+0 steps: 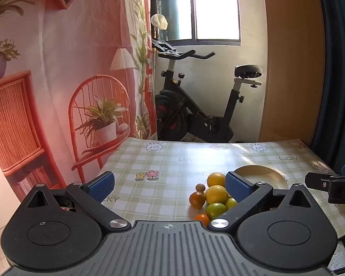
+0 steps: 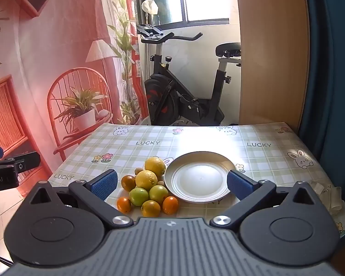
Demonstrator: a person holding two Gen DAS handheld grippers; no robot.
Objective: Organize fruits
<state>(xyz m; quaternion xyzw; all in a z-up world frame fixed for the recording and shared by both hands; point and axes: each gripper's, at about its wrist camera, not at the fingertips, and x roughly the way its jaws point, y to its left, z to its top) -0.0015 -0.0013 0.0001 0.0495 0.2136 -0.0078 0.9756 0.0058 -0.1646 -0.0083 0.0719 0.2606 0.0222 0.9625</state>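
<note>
A pile of fruit lies on the checked tablecloth (image 2: pixel 264 161): two yellow lemons (image 2: pixel 146 179), two green limes (image 2: pixel 138 196), several small oranges (image 2: pixel 170 205) and small brown fruits. An empty white plate (image 2: pixel 199 176) stands right of the pile. My right gripper (image 2: pixel 171 185) is open and empty, held above the near edge over pile and plate. My left gripper (image 1: pixel 170 187) is open and empty, left of the pile; the lemons (image 1: pixel 216 194), a lime (image 1: pixel 215 209) and the plate (image 1: pixel 262 176) show by its right finger.
An exercise bike (image 2: pixel 184 92) stands behind the table. A printed red backdrop (image 2: pixel 57 69) hangs at the left, a wooden panel (image 2: pixel 271 57) and a blue curtain at the right. The right gripper's side shows in the left wrist view (image 1: pixel 329 186). Crumpled plastic (image 2: pixel 329 195) lies near the right edge.
</note>
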